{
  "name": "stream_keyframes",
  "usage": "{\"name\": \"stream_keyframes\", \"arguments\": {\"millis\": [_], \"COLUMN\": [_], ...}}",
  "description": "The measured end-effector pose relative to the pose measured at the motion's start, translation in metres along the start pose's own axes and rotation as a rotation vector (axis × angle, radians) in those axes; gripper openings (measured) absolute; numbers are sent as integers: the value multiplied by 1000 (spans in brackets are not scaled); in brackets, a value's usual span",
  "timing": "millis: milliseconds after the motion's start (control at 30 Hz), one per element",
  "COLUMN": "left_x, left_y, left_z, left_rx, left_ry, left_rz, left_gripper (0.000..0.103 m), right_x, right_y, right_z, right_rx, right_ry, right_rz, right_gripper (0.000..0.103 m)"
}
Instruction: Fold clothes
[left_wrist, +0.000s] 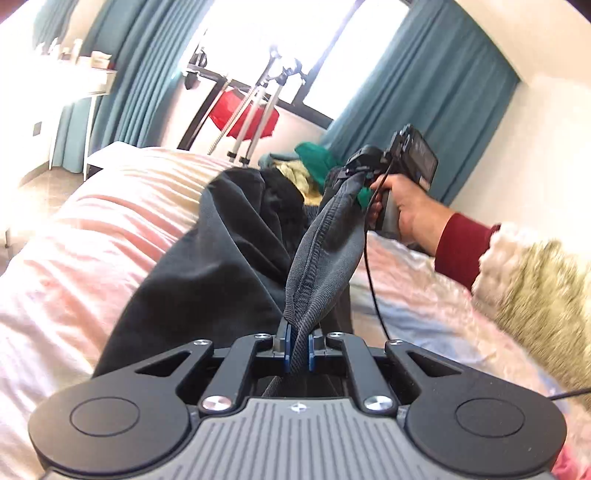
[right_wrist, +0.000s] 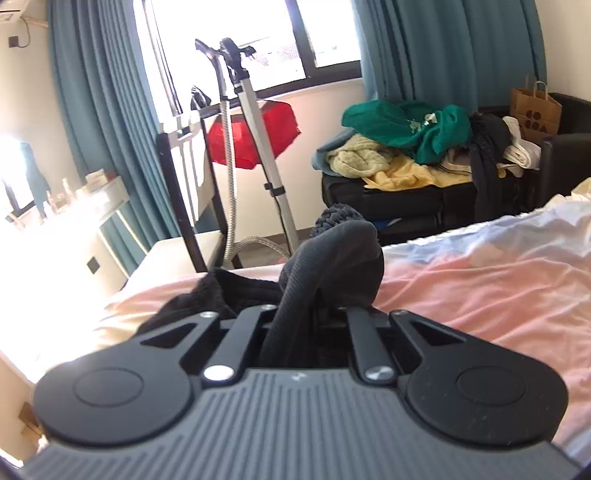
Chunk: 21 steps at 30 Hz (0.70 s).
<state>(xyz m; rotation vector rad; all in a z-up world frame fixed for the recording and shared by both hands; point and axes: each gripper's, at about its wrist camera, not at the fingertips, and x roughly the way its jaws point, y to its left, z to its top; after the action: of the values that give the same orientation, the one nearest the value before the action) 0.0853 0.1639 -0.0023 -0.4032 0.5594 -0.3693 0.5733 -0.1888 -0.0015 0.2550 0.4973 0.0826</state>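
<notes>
The left tongs (left_wrist: 297, 349) pinch the ribbed hem of the dark garment (left_wrist: 221, 266), which lies along the pink bed (left_wrist: 74, 258) toward 12 o'clock. The right tongs (right_wrist: 314, 314), at 2 o'clock from the left wrist, clamp the same hem.

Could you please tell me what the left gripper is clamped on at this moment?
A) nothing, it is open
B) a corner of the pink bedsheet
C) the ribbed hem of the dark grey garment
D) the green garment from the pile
C: in the left wrist view the left gripper has its blue pads closed on the stitched hem of the dark grey garment, which stretches up to the right gripper.
</notes>
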Motion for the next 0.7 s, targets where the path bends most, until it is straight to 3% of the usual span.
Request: {"name": "stream_keyframes", "arguments": {"millis": [167, 333, 567, 633, 667, 700], "left_x": [-37, -33, -13, -13, -7, -9], "left_y": [59, 113, 147, 151, 154, 154], "left_z": [4, -11, -23, -26, -25, -26], "left_rx": [-185, -301, -332, -350, -363, -366], "left_ry": [-56, 4, 102, 105, 101, 98], "left_rz": [29, 128, 196, 190, 189, 192], "left_gripper": [6, 6, 8, 13, 19, 27], "right_x": [34, 93, 117, 110, 106, 99], "right_y": [105, 178, 179, 170, 166, 160], "right_z": [-23, -80, -115, -108, -104, -100], "right_rx": [-150, -289, -296, -255, -234, -218], "right_ry": [26, 92, 80, 78, 77, 79], "right_rz": [95, 98, 131, 184, 210, 241], "right_gripper": [11, 11, 16, 29, 35, 48]}}
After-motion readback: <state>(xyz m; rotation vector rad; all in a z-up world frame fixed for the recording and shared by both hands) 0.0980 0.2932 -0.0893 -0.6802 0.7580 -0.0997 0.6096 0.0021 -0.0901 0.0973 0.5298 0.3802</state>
